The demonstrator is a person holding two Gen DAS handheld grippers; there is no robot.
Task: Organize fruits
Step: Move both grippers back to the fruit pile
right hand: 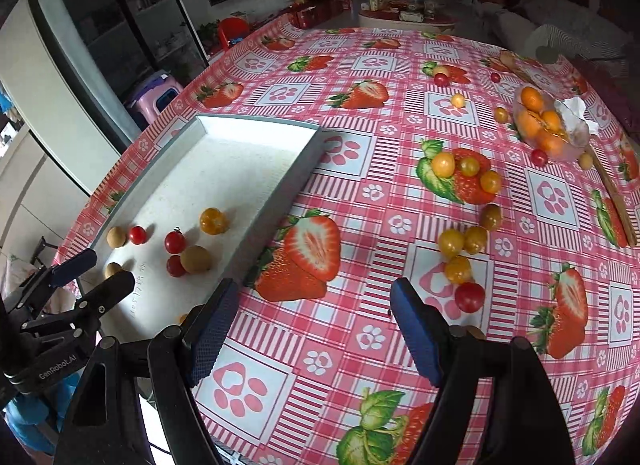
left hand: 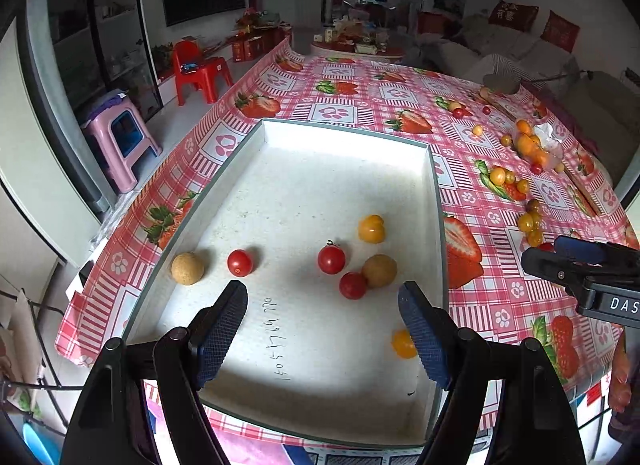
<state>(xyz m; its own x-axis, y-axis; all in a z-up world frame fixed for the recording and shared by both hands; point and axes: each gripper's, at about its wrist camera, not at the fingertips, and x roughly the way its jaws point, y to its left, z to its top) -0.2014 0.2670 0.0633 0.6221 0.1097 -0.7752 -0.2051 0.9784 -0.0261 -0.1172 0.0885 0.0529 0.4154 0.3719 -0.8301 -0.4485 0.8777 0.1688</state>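
A white tray (left hand: pixel 348 137) (right hand: pixel 256 133) lies on the strawberry-print tablecloth (right hand: pixel 360 193). Inside it are red cherry tomatoes (left hand: pixel 331 259), yellow tomatoes (left hand: pixel 371 228) and tan round fruits (left hand: pixel 187 268). My left gripper (left hand: pixel 322 297) hangs open over the tray's near end with nothing between its fingers; a yellow tomato (left hand: pixel 403 343) sits by its right finger. My right gripper (right hand: pixel 314 291) is open above bare cloth right of the tray. Loose yellow tomatoes (right hand: pixel 451 242) and a red one (right hand: pixel 469 297) lie just beyond its right finger.
More yellow and red tomatoes (right hand: pixel 443 164) are scattered across the cloth. A clear bag of orange fruits (right hand: pixel 548 125) sits at the far right beside a wooden strip (right hand: pixel 612 193). Red and pink stools (left hand: pixel 124 145) stand on the floor left of the table.
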